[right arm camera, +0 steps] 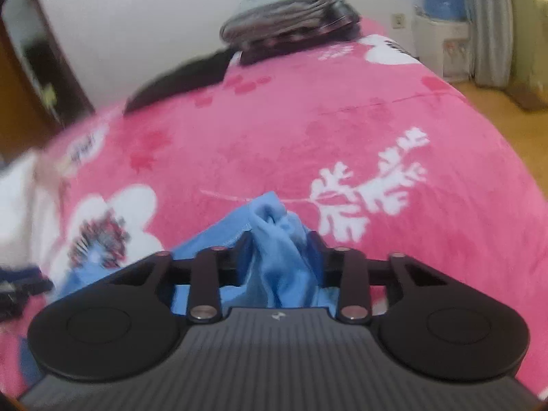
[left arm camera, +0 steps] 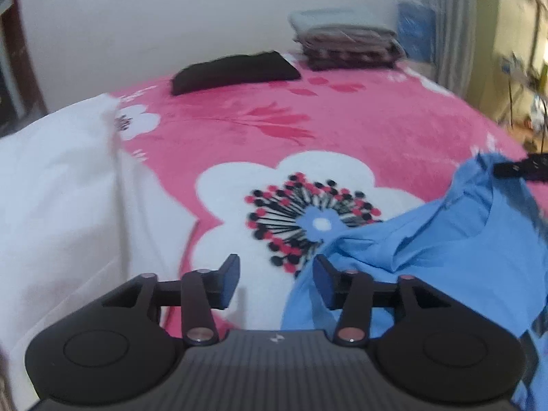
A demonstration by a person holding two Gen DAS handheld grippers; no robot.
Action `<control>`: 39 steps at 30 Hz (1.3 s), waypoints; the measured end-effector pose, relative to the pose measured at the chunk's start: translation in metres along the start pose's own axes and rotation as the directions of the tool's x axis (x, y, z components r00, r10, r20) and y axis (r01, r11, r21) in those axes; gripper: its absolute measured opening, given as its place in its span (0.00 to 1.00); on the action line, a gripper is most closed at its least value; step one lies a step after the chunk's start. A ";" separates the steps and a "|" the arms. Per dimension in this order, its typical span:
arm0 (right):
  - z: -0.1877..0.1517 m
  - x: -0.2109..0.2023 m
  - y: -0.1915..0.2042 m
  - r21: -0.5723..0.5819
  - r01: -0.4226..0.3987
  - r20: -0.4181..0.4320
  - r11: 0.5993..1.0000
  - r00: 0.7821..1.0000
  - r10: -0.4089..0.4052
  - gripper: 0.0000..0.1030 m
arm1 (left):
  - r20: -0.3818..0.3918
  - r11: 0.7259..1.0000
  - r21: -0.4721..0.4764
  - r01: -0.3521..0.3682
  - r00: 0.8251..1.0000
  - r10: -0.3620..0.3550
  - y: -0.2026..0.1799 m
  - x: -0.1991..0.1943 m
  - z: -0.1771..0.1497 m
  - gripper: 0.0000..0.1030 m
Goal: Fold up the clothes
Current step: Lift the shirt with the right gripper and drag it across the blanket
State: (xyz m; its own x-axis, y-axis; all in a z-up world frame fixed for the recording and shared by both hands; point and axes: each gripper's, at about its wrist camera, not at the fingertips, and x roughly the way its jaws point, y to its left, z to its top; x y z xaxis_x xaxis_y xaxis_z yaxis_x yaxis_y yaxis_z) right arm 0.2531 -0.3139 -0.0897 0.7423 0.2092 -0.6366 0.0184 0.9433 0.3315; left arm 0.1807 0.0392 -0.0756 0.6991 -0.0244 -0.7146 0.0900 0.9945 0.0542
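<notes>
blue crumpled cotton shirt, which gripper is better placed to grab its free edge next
Left. The left gripper has open, empty jaws right beside the blue crumpled cotton shirt; the right gripper is already clamped on a bunch of it.

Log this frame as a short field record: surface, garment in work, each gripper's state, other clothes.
surface: pink floral blanket
garment: blue shirt, crumpled, unfolded
left gripper: open, empty, beside the shirt's edge
right gripper: shut on a bunch of the shirt
other clothes: folded black garment; folded stack at far edge
left side: white pillow
</notes>
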 end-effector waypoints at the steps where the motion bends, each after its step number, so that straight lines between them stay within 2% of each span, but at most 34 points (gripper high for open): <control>1: -0.001 -0.007 -0.005 0.032 -0.016 0.018 0.999 1.000 0.015 0.49 | 0.004 1.000 -0.023 0.006 1.000 -0.006 0.004 -0.007 0.000 0.51; 4: -0.002 -0.041 -0.014 0.101 -0.066 0.053 0.993 0.997 0.061 0.53 | 0.007 0.995 -0.081 0.058 0.998 -0.057 0.013 -0.029 -0.007 0.55; 7: -0.009 -0.081 -0.015 0.123 -0.146 0.059 0.982 0.988 0.140 0.53 | -0.047 0.987 -0.118 0.109 0.992 -0.115 0.012 -0.046 -0.020 0.56; 11: -0.036 -0.136 0.001 0.072 -0.244 -0.007 0.967 0.969 0.245 0.53 | -0.111 0.971 -0.182 0.155 0.978 -0.177 -0.002 -0.068 -0.055 0.56; 14: -0.078 -0.167 0.027 -0.011 -0.305 -0.107 0.952 0.947 0.303 0.53 | -0.137 0.937 -0.294 0.187 0.962 -0.235 -0.011 -0.076 -0.087 0.56; 18: -0.151 -0.190 0.078 -0.204 -0.318 -0.220 0.926 0.936 0.273 0.53 | -0.158 0.861 -0.471 0.194 0.941 -0.298 -0.012 -0.067 -0.116 0.56; 19: -0.169 -0.193 0.090 -0.239 -0.327 -0.241 0.914 0.932 0.270 0.53 | -0.155 0.848 -0.495 0.190 0.941 -0.302 -0.012 -0.065 -0.118 0.56; 21: -0.195 -0.198 0.110 -0.329 -0.327 -0.265 0.886 0.932 0.246 0.53 | -0.148 0.834 -0.520 0.183 0.943 -0.299 -0.012 -0.061 -0.118 0.56; 23: -0.219 -0.199 0.129 -0.456 -0.290 -0.254 0.842 0.949 0.190 0.53 | -0.146 0.829 -0.530 0.180 0.943 -0.299 -0.014 -0.055 -0.112 0.56; 26: -0.240 -0.188 0.139 -0.576 -0.183 -0.224 0.797 0.973 0.062 0.51 | -0.146 0.818 -0.556 0.149 0.951 -0.273 -0.019 -0.042 -0.104 0.56; 27: -0.241 -0.183 0.138 -0.567 -0.169 -0.221 0.807 0.974 0.049 0.50 | -0.143 0.821 -0.554 0.136 0.956 -0.255 -0.022 -0.039 -0.100 0.54; 28: -0.241 -0.179 0.136 -0.555 -0.156 -0.218 0.817 0.975 0.038 0.48 | -0.146 0.835 -0.538 0.116 0.962 -0.228 -0.026 -0.036 -0.096 0.45; 29: -0.239 -0.175 0.133 -0.522 -0.153 -0.217 0.839 0.975 0.043 0.39 | -0.152 0.851 -0.517 0.094 0.968 -0.199 -0.030 -0.033 -0.093 0.38; 31: -0.234 -0.173 0.128 -0.477 -0.149 -0.208 0.866 0.977 0.053 0.26 | -0.163 0.878 -0.476 0.051 0.976 -0.145 -0.038 -0.028 -0.088 0.08; 32: -0.232 -0.172 0.126 -0.454 -0.147 -0.203 0.879 0.977 0.059 0.20 | -0.162 0.884 -0.466 0.044 0.978 -0.134 -0.039 -0.027 -0.087 0.06; 34: -0.224 -0.180 0.117 -0.394 -0.152 -0.184 0.906 0.979 0.084 0.17 | -0.150 0.893 -0.449 0.039 0.982 -0.119 -0.039 -0.030 -0.084 0.04; 36: -0.213 -0.192 0.103 -0.307 -0.157 -0.156 0.939 0.981 0.113 0.16 | -0.102 0.910 -0.415 0.023 0.992 -0.072 -0.036 -0.041 -0.075 0.04; 39: -0.193 -0.213 0.076 -0.138 -0.181 -0.105 0.974 0.980 0.167 0.16 | -0.014 0.919 -0.393 -0.003 1.000 -0.002 -0.022 -0.059 -0.054 0.04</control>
State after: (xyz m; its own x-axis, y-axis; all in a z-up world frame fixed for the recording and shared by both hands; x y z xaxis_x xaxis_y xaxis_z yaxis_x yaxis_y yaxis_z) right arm -0.0327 -0.2366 -0.0632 0.6605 0.3899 -0.6417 -0.2088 0.9162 0.3419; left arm 0.0988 0.0244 -0.0724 0.6893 -0.0252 -0.7241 -0.1986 0.9545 -0.2223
